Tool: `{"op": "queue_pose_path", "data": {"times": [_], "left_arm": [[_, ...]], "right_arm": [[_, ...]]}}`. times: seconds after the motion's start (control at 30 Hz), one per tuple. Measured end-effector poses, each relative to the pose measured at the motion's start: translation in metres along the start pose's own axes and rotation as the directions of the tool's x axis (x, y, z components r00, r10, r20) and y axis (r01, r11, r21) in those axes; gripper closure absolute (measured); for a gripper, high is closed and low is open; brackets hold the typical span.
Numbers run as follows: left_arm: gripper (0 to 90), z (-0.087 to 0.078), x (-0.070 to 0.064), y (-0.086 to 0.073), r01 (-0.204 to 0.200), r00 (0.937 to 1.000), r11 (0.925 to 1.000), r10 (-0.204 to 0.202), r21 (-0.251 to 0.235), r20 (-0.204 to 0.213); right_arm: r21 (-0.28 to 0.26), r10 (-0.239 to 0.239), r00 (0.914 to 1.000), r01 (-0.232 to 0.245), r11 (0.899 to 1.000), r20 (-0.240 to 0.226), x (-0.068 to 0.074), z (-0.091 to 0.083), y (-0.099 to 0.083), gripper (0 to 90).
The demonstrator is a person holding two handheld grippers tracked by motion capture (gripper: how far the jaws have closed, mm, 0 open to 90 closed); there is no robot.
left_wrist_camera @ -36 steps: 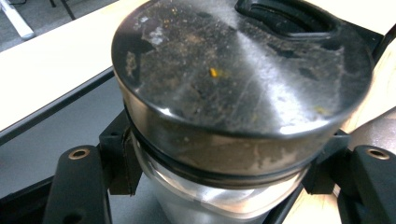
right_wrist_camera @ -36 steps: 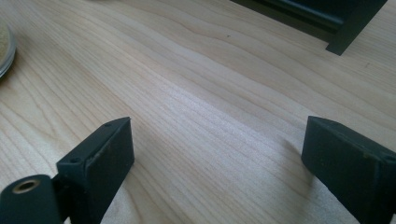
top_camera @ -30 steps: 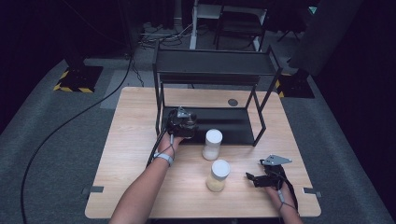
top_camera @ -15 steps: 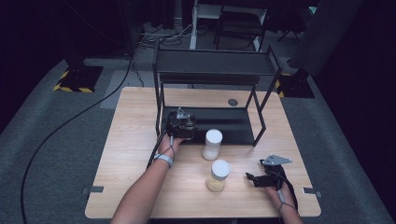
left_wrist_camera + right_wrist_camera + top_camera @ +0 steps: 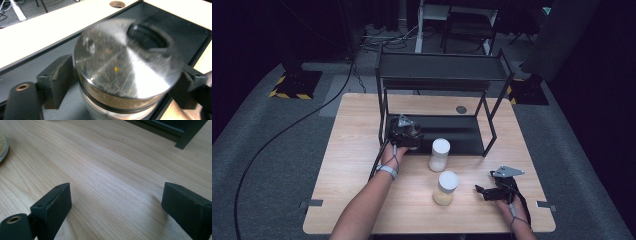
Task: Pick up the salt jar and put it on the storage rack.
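My left gripper (image 5: 404,134) is at the front left of the black rack's lower shelf (image 5: 462,135). In the left gripper view its two jaws press the sides of a jar with a shiny metal lid (image 5: 125,67), held just above the dark shelf (image 5: 180,22). A jar of pale contents with a white lid (image 5: 439,154) stands on the table in front of the shelf. Nearer the front stands a second white-lidded jar (image 5: 445,187) with yellowish contents. Low over the wood at the front right, my right gripper (image 5: 482,191) is open, with nothing between its jaws (image 5: 116,205).
The black two-level rack (image 5: 442,67) takes up the back middle of the wooden table (image 5: 352,150). A round cable hole (image 5: 461,109) lies behind the lower shelf. A rack leg (image 5: 190,135) stands ahead of the right gripper, and a jar's edge (image 5: 2,147) is at its left.
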State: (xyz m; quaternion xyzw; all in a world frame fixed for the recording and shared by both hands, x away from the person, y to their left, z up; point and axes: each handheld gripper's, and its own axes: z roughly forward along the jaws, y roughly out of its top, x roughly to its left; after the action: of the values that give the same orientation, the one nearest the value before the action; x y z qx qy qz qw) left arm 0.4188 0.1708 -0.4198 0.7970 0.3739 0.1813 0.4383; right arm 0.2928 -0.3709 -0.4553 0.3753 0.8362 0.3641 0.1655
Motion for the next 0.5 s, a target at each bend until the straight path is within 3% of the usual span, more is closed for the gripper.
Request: {"op": "queue_pose_path", "data": {"times": [0.5], "left_arm": [[12.7, -0.058, -0.017, 0.011, -0.030, 0.9995, 0.9968, 0.031, -0.074, 0.004]], "right_arm": [[0.001, -0.002, 1.0000, 0.002, 1.000, -0.004, -0.001, 0.000, 0.000, 8.5]]}}
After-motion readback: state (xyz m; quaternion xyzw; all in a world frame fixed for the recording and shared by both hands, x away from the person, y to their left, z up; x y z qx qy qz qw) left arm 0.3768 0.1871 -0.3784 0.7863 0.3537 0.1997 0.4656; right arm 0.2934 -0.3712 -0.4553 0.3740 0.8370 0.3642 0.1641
